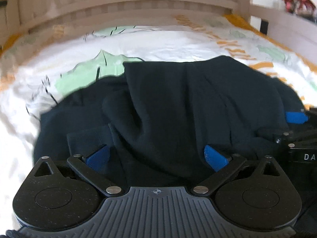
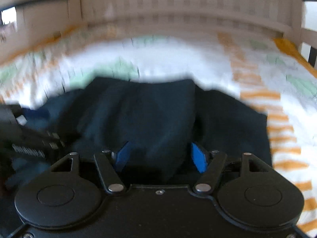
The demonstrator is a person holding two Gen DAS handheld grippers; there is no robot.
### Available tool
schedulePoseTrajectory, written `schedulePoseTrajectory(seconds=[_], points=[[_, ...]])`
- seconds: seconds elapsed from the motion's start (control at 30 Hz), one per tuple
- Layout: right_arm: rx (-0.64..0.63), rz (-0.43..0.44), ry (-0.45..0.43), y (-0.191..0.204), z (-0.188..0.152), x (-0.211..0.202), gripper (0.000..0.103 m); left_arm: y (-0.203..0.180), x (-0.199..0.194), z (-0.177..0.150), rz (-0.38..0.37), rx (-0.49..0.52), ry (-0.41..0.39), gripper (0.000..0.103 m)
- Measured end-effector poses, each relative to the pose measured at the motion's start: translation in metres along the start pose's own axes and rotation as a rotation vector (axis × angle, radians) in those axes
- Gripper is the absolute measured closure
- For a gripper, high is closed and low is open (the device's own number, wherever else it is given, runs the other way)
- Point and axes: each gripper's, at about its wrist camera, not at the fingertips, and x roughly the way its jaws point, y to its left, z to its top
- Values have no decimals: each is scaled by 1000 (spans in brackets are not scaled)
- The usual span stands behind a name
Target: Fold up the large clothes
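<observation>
A dark navy garment (image 1: pixel 178 103) lies bunched in folds on the bed, right under both grippers. My left gripper (image 1: pixel 156 155) hovers over its near edge, blue pads (image 1: pixel 98 156) spread wide with the cloth below them and not pinched. The other gripper's blue fingertip (image 1: pixel 296 117) shows at the right edge of the left wrist view. In the blurred right wrist view the garment (image 2: pixel 154 111) fills the middle. My right gripper (image 2: pixel 160 155) is open, its pads (image 2: pixel 199 156) apart, a fold of cloth lying loose between them. The left gripper's black body (image 2: pixel 29 138) is at the left.
The bed sheet (image 1: pixel 158 43) is white with green and orange print and spreads out around the garment. A pale slatted bed rail (image 1: pixel 128 2) closes off the far side. A post and a gap (image 1: pixel 263 25) stand at the far right corner.
</observation>
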Motion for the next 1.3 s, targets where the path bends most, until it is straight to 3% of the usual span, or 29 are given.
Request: schedulePoseTrajectory(seconds=[0.47,0.6,0.7,0.77,1.0,1.3], points=[[50,11,-26,-6,-6,2,24,5,-1,-6,-18,-42,-53,0],[51,53,-12,-8,-3,2,10,5,-11,-2,-18,-60,-38,0],[58,68,13,-9,2,-6,5,4,-33,-2,-23,-71,-68,0],[92,82,6,-11,2,-19,1,2,-51,-3,-24,-55,-90,0],[133,136,-77,-11,-10,-86,1,-3,-115,-18,-12,-7,-125,0],[214,126,-61,-25,-45,-160,1,15,-175,-58,-36,-144,-84,0]])
